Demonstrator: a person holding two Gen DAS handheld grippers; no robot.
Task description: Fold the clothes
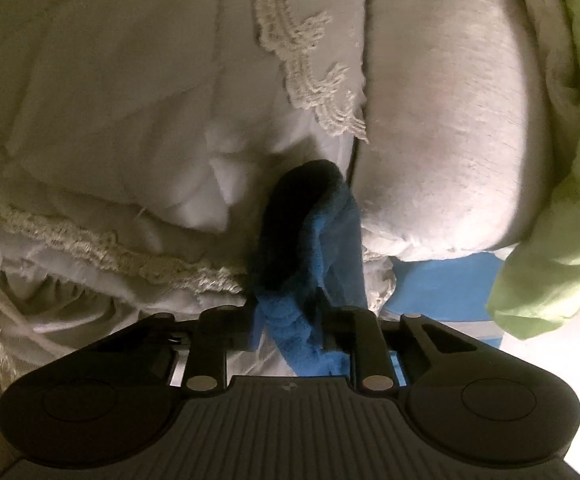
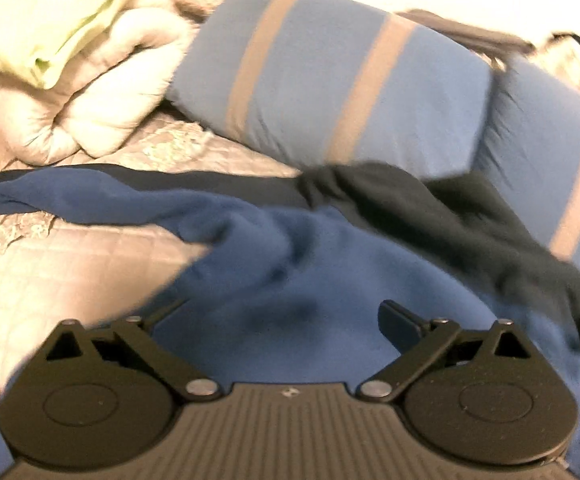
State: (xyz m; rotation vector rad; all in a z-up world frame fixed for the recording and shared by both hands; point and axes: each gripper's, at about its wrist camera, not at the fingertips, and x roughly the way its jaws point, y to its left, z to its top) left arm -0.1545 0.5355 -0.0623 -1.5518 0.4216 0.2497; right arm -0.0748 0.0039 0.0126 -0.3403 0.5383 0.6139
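In the left wrist view my left gripper [image 1: 290, 308] is shut on a bunched fold of the blue fleece garment [image 1: 322, 248]. A dark-lined part of that garment loops up in front of the fingers, over the white lace-trimmed bedding. In the right wrist view the same blue garment [image 2: 290, 256] lies spread across the bed, with its dark lining [image 2: 442, 216] turned out toward the right. My right gripper [image 2: 282, 316] hovers low over the blue cloth, open wide, with nothing between its fingers. This view is blurred.
Two blue pillows with tan stripes [image 2: 330, 72] lie behind the garment. A bundled white comforter [image 2: 90, 112] and a pale green cloth [image 2: 50, 20] sit at the back left. The quilted bedspread [image 2: 50, 256] has lace trim [image 1: 310, 68]. The green cloth [image 1: 562, 240] also hangs at right.
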